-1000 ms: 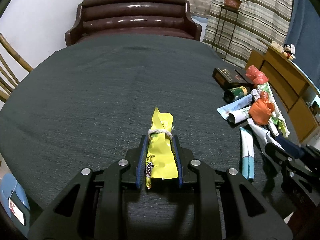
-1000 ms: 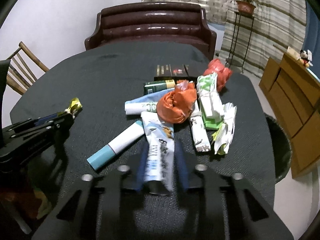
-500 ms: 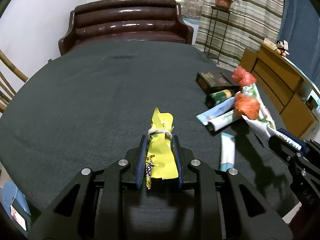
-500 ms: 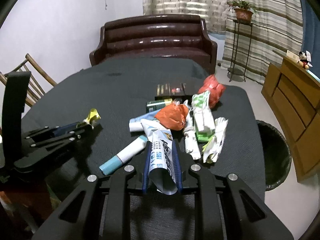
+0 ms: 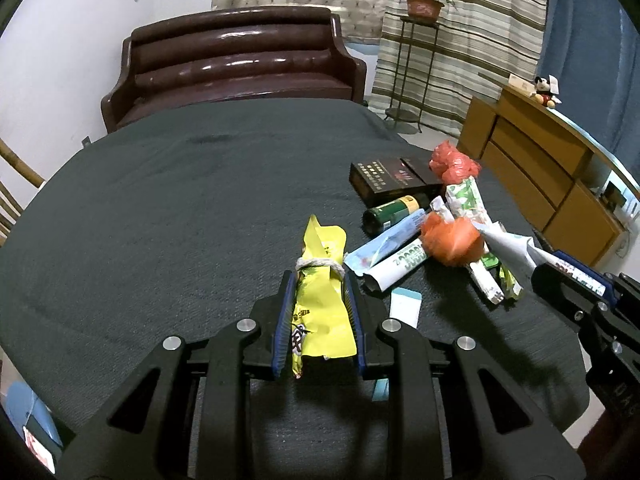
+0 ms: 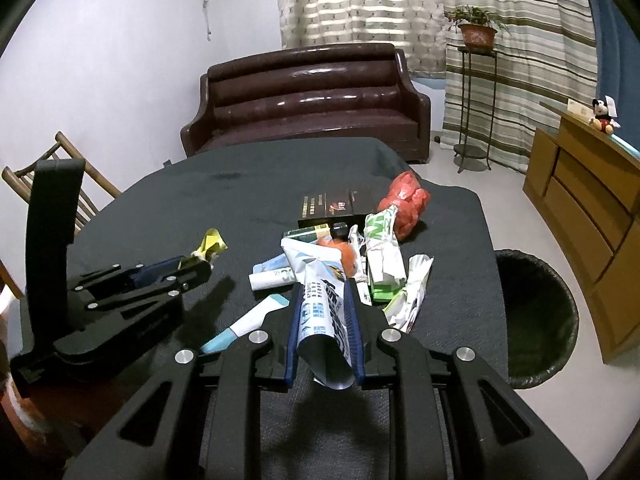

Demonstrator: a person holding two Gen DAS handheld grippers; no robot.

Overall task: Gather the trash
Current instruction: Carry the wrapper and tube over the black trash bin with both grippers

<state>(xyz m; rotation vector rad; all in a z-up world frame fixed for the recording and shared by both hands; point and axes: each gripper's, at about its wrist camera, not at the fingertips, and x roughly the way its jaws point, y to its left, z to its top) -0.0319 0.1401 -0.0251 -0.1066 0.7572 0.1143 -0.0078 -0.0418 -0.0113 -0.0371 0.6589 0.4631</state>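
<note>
My left gripper (image 5: 320, 280) is shut on a yellow snack wrapper (image 5: 320, 304) tied with a white band, held above the dark table. In the right wrist view that left gripper (image 6: 200, 270) hangs at the left with the yellow wrapper (image 6: 210, 245) sticking out of it. My right gripper (image 6: 323, 285) is shut on a white and blue packet (image 6: 322, 300), lifted over the trash pile. From the left wrist view the right gripper (image 5: 544, 276) enters at the right edge with the white packet (image 5: 510, 246). A black-lined bin (image 6: 536, 312) stands on the floor right of the table.
The pile holds an orange bag (image 6: 340, 256), a red bag (image 6: 404, 200), a black box (image 6: 326, 206), green-white wrappers (image 6: 384, 256) and a white-blue tube (image 6: 248, 322). A brown sofa (image 6: 308, 100) stands behind the table (image 6: 240, 184), a wooden cabinet (image 6: 584, 196) at right.
Both grippers have risen with their wrappers. The white and blue packet has come up off the pile, and the left gripper has drifted right, closer to the trash pile.
</note>
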